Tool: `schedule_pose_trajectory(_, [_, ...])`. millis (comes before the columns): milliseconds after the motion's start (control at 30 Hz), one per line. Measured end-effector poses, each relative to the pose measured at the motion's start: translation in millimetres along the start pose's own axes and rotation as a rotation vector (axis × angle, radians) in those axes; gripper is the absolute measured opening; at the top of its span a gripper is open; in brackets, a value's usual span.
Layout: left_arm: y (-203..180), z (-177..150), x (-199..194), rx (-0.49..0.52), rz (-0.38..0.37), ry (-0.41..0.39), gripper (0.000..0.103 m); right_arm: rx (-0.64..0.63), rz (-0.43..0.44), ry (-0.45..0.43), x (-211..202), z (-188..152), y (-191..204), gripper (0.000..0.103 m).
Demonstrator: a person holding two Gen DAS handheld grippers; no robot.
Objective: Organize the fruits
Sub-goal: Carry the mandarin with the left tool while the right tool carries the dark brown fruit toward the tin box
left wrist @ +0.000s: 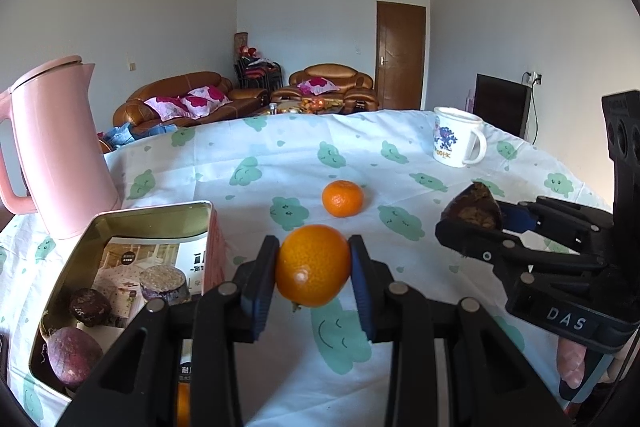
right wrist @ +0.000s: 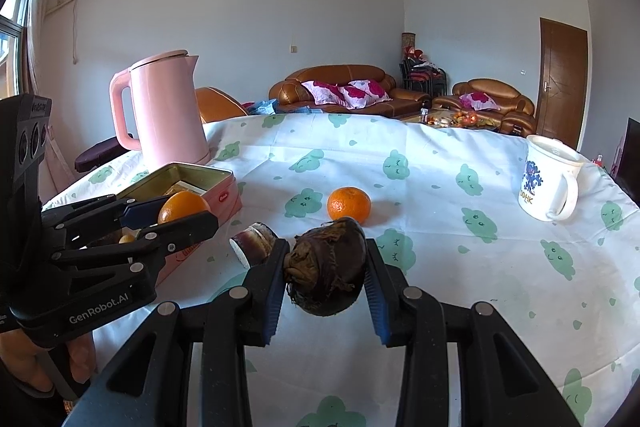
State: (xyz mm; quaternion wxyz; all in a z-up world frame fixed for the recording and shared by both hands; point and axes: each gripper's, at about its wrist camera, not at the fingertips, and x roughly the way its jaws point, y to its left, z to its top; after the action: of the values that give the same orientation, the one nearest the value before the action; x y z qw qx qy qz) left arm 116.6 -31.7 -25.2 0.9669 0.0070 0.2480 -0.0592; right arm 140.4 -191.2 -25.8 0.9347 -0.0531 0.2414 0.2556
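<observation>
My left gripper (left wrist: 314,267) is shut on an orange mandarin (left wrist: 313,265) and holds it above the cloth, just right of the open pink tin (left wrist: 152,217); it also shows in the right wrist view (right wrist: 176,213) with the mandarin (right wrist: 182,207). My right gripper (right wrist: 325,267) is shut on a dark brown root vegetable (right wrist: 326,267), seen in the left wrist view (left wrist: 474,205) to the right. A second mandarin (left wrist: 343,198) (right wrist: 349,205) lies on the cloth beyond both. The tin (right wrist: 224,193) holds several dark purple tubers (left wrist: 74,351).
A pink kettle (left wrist: 56,147) (right wrist: 164,111) stands behind the tin. A white mug (left wrist: 456,137) (right wrist: 548,183) stands far right. A cut tuber piece (right wrist: 254,243) lies on the cloud-print tablecloth (left wrist: 280,155) by the tin. Sofas beyond the table.
</observation>
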Motion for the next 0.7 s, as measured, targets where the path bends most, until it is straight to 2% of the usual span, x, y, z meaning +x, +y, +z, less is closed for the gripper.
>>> schedule_pose_trajectory(700, [0,0,-9,-0.003,0.017,-0.051,0.036,-0.011,-0.01,-0.067,-13,-1,2,0.038])
